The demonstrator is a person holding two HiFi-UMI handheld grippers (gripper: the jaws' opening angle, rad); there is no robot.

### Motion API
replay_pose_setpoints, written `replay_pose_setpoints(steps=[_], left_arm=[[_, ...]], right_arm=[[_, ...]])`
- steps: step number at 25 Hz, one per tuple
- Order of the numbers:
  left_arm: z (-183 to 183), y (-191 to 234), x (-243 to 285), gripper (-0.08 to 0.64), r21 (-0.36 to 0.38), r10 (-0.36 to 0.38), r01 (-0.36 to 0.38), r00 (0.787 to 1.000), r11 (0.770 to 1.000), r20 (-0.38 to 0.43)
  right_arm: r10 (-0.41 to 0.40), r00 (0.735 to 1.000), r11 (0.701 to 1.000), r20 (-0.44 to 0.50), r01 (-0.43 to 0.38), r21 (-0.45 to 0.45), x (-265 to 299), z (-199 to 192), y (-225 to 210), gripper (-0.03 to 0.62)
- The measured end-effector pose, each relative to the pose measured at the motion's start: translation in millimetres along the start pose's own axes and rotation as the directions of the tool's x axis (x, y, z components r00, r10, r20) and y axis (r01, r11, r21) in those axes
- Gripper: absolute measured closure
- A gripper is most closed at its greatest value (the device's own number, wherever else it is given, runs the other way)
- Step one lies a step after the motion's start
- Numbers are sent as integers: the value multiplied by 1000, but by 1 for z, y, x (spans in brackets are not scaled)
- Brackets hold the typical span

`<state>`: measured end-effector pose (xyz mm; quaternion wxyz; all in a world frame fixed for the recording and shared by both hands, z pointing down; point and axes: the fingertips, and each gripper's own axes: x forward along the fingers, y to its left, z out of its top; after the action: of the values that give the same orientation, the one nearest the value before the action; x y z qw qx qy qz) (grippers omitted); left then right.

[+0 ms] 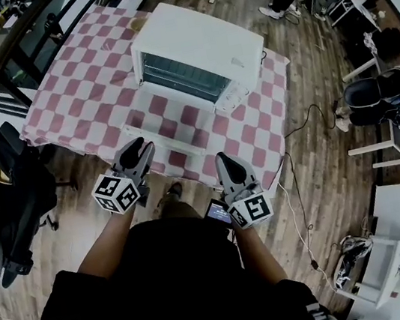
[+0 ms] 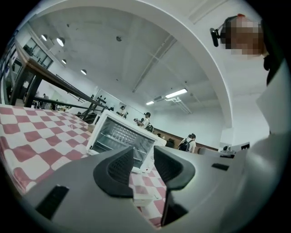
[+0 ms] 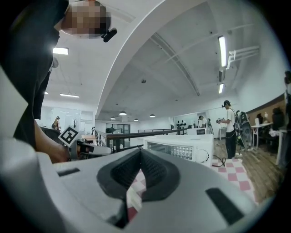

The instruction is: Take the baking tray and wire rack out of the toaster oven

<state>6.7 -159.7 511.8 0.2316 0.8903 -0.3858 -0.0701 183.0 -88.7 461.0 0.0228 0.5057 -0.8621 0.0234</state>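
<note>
Toaster oven [image 1: 197, 49], white, one unit, stands toward the far side of a table under a red-and-white checked cloth [image 1: 74, 85], mouth turned to the person so that its contents can be drawn straight out toward the body. Door [image 1: 171, 143] appears folded down flat in front of the opening, which leaves the cavity reachable. Wire rack [image 2: 119, 136]: thin bars show inside the cavity in the left gripper view, so it sits in the oven, not yet drawn. Baking tray: judged to be inside as well, but no view separates it from the rack and the dark interior. Left gripper [image 1: 137, 154]: held level at the near table edge, aimed at the oven mouth; jaws parted with a clear gap, nothing between them but the oven seen beyond, likely readied to take an edge of the rack or tray. Right gripper [image 1: 227, 164]: held level beside the left, just short of the table edge, pointed the same way; pad tips meet, clenched on nothing, so it must be released before it can grasp. Both are well apart from the oven, so the extraction is judged at its approach stage. Marker cubes, one per gripper [image 1: 117, 193] [image 1: 250, 211], sit nearest the person. Office chair [image 1: 10, 202], black, stands left of the table.
</note>
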Motion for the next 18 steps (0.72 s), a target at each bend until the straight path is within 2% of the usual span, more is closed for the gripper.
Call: replay_pose_setpoints(steps=[2, 5, 10, 12, 16, 18], left_arm=[[-2, 10, 19, 439, -52, -7, 6, 1000, 999, -11], [-3, 25, 51, 440, -171, -8, 7, 1000, 985, -3], [-3, 51, 105, 440, -364, -1, 12, 1000, 931, 30], [-9, 57, 125, 440, -429, -3, 16, 1000, 903, 30], [-28, 67, 160, 439, -585, -6, 21, 1000, 810, 27], [-38, 76, 175, 436, -626, 1, 11, 1000, 779, 19]], right_arm=[[-4, 1000, 1000, -16, 4, 11, 12, -5, -11, 589], [-20, 999, 999, -26, 21, 26, 26, -7, -33, 589], [-36, 999, 999, -23, 37, 37, 44, -9, -68, 589], [-38, 999, 998, -27, 39, 47, 49, -12, -79, 589], [-46, 998, 997, -34, 48, 64, 56, -17, -98, 589], [-53, 998, 995, -23, 54, 78, 58, -17, -106, 589]])
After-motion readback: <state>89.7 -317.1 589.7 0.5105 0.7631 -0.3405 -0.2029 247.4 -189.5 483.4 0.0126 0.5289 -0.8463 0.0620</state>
